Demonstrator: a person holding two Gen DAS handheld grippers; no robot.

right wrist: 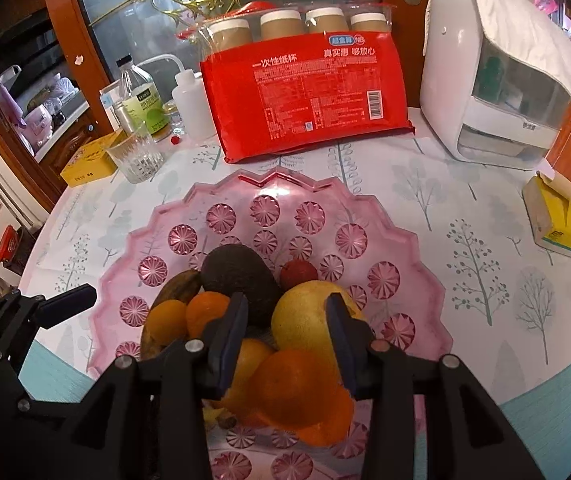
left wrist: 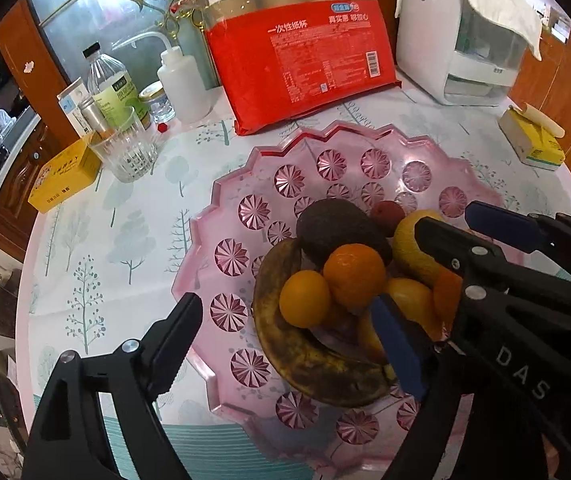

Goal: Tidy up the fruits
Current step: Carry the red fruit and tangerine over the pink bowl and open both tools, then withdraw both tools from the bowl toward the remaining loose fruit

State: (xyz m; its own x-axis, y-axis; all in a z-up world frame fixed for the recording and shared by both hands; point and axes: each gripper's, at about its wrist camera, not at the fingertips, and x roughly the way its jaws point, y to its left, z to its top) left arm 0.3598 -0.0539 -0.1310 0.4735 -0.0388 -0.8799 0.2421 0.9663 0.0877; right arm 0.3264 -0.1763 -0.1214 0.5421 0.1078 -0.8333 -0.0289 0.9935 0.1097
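The left gripper (left wrist: 285, 320) hangs wide open over the pink cut-glass scalloped plate (left wrist: 241, 184), gripping nothing. On that plate lie a spotted brown curved banana (left wrist: 305, 368), its long axis running from near to far along the heap's left side, a dark avocado (left wrist: 337, 224), small oranges (left wrist: 351, 276) and a yellow round fruit (right wrist: 305, 316). The right gripper (right wrist: 289, 320) stands partly open above an orange (right wrist: 293, 376), its pads clear of the fruit.

The pink glass plate (right wrist: 189, 216) holds piled fruit; above it, the right gripper (right wrist: 285, 320) stands parted over an orange (right wrist: 293, 384), beside a dark avocado (right wrist: 237, 276).
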